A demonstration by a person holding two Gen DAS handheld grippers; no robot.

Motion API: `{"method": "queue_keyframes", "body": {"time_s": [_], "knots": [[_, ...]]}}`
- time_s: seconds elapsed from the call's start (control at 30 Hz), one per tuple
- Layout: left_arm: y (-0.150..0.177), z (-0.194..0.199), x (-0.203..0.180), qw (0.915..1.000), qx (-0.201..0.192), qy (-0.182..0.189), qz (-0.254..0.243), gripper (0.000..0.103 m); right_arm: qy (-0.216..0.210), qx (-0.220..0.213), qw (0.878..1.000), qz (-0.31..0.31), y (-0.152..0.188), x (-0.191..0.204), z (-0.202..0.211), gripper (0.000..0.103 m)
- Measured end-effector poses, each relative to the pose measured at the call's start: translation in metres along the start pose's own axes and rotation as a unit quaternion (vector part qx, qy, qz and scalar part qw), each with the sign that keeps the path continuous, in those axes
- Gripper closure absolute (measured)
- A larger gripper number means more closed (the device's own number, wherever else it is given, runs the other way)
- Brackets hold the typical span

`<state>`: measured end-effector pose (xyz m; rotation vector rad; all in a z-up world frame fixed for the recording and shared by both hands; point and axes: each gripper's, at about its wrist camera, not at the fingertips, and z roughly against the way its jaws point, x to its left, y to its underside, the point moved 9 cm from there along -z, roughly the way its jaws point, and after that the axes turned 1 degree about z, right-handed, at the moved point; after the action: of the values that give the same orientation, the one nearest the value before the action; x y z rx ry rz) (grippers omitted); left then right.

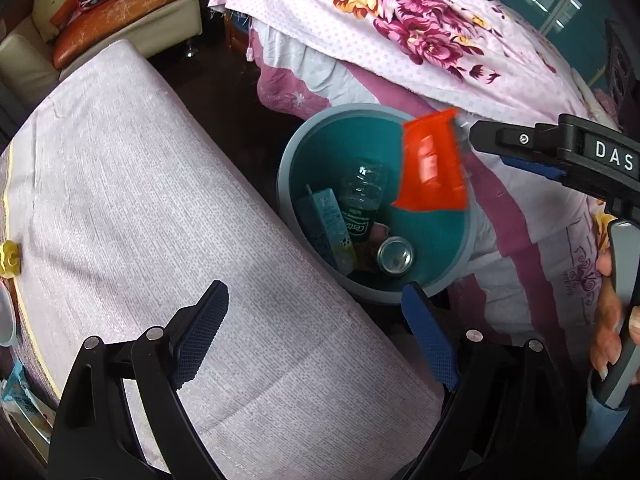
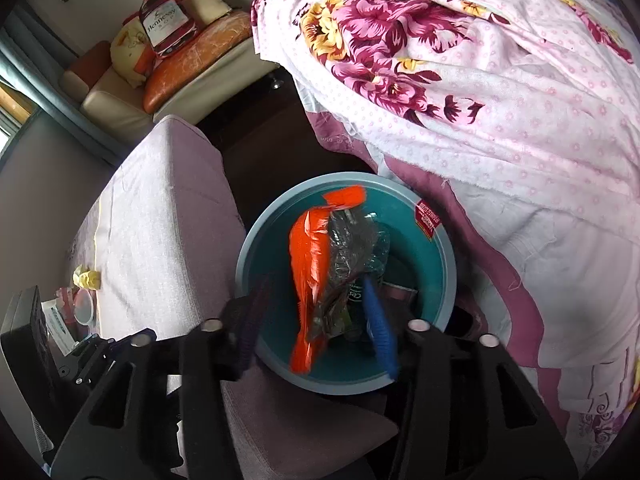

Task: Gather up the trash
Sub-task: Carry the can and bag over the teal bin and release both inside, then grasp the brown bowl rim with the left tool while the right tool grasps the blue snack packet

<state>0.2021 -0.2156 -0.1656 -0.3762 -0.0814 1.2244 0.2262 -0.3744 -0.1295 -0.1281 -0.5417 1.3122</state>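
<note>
A teal bin (image 1: 288, 168) (image 2: 248, 252) stands on the dark floor between a cloth-covered table and a bed. In it lie a clear bottle (image 1: 362, 196), a teal carton (image 1: 332, 224) and a can (image 1: 395, 256). An orange-and-clear wrapper (image 1: 434, 168) (image 2: 308, 280) hangs blurred in the air over the bin's mouth, just below the tip of my right gripper (image 1: 480, 140) (image 2: 312, 332). That gripper's jaws stand apart, with the wrapper loose between them and a gap at the left finger. My left gripper (image 1: 316, 340) is open and holds nothing, above the table's edge beside the bin.
The table's pale pink cloth (image 1: 140, 200) fills the left. Floral bedding (image 1: 420, 40) hangs down close behind and right of the bin. A sofa with cushions (image 1: 120, 12) stands at the back. A small yellow object (image 1: 10, 258) sits at the table's left edge. A person's hand (image 1: 612, 320) grips the right handle.
</note>
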Motion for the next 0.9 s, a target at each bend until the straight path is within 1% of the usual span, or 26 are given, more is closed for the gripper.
{"method": "queue_keyframes", "body": {"time_s": [0.07,0.1,0.23,0.27,0.3,0.43,0.67,0.9], "knots": [[0.003,0.002,0.004,1.0,-0.001,-0.001,0.004,0.014,0.002,0.003,1.0,-0.001,0.001,0.003,0.001,0.037],[0.004,0.003,0.006,1.0,-0.001,-0.002,0.006,0.014,0.002,0.004,1.0,-0.002,0.001,0.003,0.001,0.033],[0.009,0.007,0.014,0.9999,-0.004,-0.003,0.014,0.014,0.005,0.01,1.0,-0.003,0.005,0.008,0.002,0.031],[0.01,0.008,0.016,0.9999,-0.005,-0.004,0.016,0.013,0.004,0.014,1.0,-0.005,0.007,0.01,0.002,0.028],[0.012,0.01,0.019,0.9998,-0.005,-0.003,0.019,0.013,0.004,0.017,1.0,-0.007,0.008,0.011,0.002,0.027],[0.018,0.014,0.027,0.9996,-0.007,-0.003,0.028,0.013,0.006,0.034,0.999,-0.009,0.015,0.018,0.0,0.027],[0.03,0.025,0.041,0.9991,-0.016,-0.001,0.04,0.013,0.009,0.042,0.999,0.015,0.03,0.044,0.002,0.027],[0.044,0.039,0.059,0.9979,-0.027,0.004,0.059,0.013,0.008,0.051,0.998,0.044,0.045,0.078,0.004,0.027]]}}
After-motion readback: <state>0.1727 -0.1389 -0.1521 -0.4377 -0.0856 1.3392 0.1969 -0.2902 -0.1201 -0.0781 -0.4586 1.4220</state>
